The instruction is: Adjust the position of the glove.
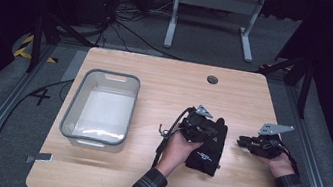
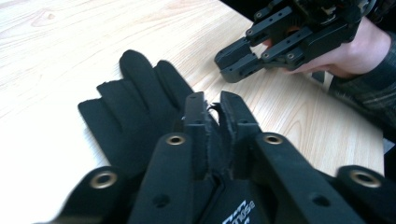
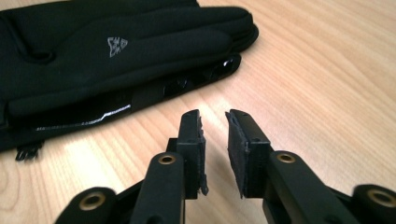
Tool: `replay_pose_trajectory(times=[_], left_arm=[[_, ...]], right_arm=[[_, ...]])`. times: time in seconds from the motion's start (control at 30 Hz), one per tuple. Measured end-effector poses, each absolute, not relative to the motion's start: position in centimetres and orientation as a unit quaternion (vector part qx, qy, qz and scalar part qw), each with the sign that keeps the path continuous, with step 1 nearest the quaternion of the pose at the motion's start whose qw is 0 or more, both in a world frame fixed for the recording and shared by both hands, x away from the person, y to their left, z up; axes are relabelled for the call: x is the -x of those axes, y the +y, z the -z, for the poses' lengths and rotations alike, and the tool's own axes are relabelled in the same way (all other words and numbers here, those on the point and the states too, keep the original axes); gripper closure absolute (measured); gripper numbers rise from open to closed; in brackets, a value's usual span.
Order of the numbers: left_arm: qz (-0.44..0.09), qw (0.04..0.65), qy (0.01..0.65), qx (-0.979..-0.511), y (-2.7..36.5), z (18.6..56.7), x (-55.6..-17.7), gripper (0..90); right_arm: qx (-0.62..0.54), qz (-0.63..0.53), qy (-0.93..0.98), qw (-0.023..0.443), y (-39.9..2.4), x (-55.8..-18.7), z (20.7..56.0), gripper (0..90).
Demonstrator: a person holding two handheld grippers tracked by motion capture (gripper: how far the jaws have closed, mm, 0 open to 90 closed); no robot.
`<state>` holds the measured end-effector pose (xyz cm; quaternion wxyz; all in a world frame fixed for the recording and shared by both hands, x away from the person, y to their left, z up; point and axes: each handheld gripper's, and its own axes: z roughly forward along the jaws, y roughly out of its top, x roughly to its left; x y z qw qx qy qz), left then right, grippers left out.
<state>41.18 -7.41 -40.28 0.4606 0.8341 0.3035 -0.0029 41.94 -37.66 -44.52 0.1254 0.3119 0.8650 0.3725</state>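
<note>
Black gloves (image 1: 210,148) stacked flat on wooden tabletop (image 1: 166,81), right of centre, fingers pointing away from person. Left hand-held gripper (image 1: 200,125) resting over gloves, jaws nearly together; from left gripper view (image 2: 212,116), pads drawn close with only a thin slit between, hanging above glove (image 2: 135,121) fingers, nothing visibly pinched. Right hand-held gripper (image 1: 243,142) just beside gloves on their right, apart from them, jaws pointing toward them. From right gripper view (image 3: 214,122), jaws a little apart, bare wood in the gap, nothing held, glove stack (image 3: 116,60) lying ahead with small printed logo on top. Grey plastic bin (image 1: 101,106) standing well apart on left part of tabletop.
</note>
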Motion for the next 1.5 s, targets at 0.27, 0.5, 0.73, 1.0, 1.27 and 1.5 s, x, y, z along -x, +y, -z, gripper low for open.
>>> replay_pose_trajectory(times=[0.27, 0.5, 0.73, 1.0, 1.27, 1.5], left_arm=[[0.001, 0.439, 0.304, -0.846, -5.7, 41.4, -39.9, 89.5], [0.017, 0.431, 0.283, -0.857, -6.0, 42.3, -37.6, 89.7], [0.034, 0.431, 0.255, -0.865, -7.8, 42.6, -36.3, 89.7], [0.051, 0.402, 0.219, -0.888, -11.0, 44.3, -35.3, 89.6], [0.049, 0.366, 0.229, -0.901, -11.5, 45.4, -35.2, 89.7], [0.040, 0.353, 0.239, -0.904, -9.9, 45.3, -35.4, 89.6]], right_arm=[[-0.323, -0.360, 0.866, 0.127, -38.8, -40.6, 44.9, 50.3], [-0.357, -0.353, 0.851, 0.152, -40.3, -40.1, 45.3, 23.9], [-0.365, -0.347, 0.850, 0.155, -40.5, -40.5, 45.9, 16.3], [-0.363, -0.351, 0.847, 0.167, -40.4, -40.7, 46.4, 14.0], [-0.363, -0.360, 0.843, 0.170, -40.5, -40.7, 46.6, 12.5], [-0.362, -0.360, 0.843, 0.170, -40.5, -40.7, 46.6, 12.5]])
